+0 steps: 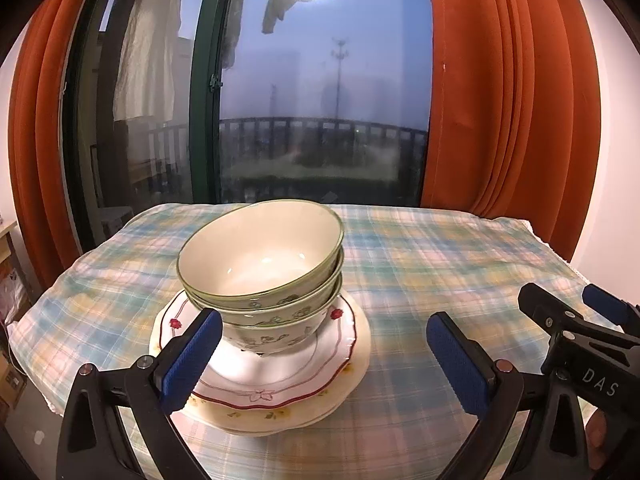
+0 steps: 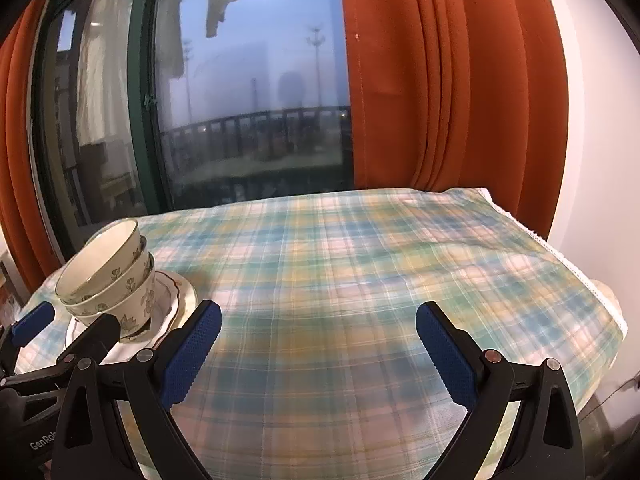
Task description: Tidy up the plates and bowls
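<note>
Ceramic everywhere, all in one pile: three green-rimmed bowls [image 1: 260, 268] nested and leaning toward 10 o'clock, sitting on a white plate with a red scalloped edge [image 1: 280, 376], sitting in turn on a cream plate with little yellow flowers [image 1: 340, 392]. All resting on the plaid tablecloth [image 1: 440, 260], near its 9 o'clock side in the right wrist view.

Left gripper [image 1: 320, 356] hovering just in front of the pile, jaws wide, holding nothing, one blue pad [image 1: 192, 360] in front of the plates' rim. Right gripper [image 2: 318, 350] off at 3 o'clock over bare cloth, jaws wide too, holding nothing.

Looks almost done, or all done.

Things that could go wrong:
- Bumping the pile with that near blue pad. Could push the leaning bowls over, most likely toward 10 o'clock.
- Squeezing only the top bowl. Might lift crooked and drag the one below.
- Soft, puffy cloth underneath. Could let the plates rock if pressed on one side.
- Pile close to the table's edge. A hard shove could send it off and break it.

Best to move slowly and pull straight back.
</note>
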Demonstrator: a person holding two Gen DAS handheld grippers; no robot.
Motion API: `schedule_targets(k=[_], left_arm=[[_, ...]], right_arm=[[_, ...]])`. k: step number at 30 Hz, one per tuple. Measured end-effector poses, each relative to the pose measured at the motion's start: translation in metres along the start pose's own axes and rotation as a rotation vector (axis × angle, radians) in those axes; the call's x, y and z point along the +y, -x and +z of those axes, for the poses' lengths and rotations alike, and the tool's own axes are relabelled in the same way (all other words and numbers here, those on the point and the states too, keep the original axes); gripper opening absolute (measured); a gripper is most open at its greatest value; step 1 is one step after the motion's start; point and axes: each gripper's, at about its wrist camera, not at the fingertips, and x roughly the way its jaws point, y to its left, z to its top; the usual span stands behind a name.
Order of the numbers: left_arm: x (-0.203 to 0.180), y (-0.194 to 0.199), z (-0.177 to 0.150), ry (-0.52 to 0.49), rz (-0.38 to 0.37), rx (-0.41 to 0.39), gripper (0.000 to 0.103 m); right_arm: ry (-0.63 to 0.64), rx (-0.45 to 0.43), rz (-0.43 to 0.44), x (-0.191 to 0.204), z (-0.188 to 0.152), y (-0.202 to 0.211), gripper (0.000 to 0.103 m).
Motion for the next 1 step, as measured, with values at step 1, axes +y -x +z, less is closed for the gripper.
schedule_targets(k=[1], left_arm=[[0.0011, -0.0003, -0.0003, 0.002, 0.003, 0.001, 0.103]], right_arm=[[0.004, 0.003, 0.0, 0.0013, 0.0, -0.0008, 0.099]])
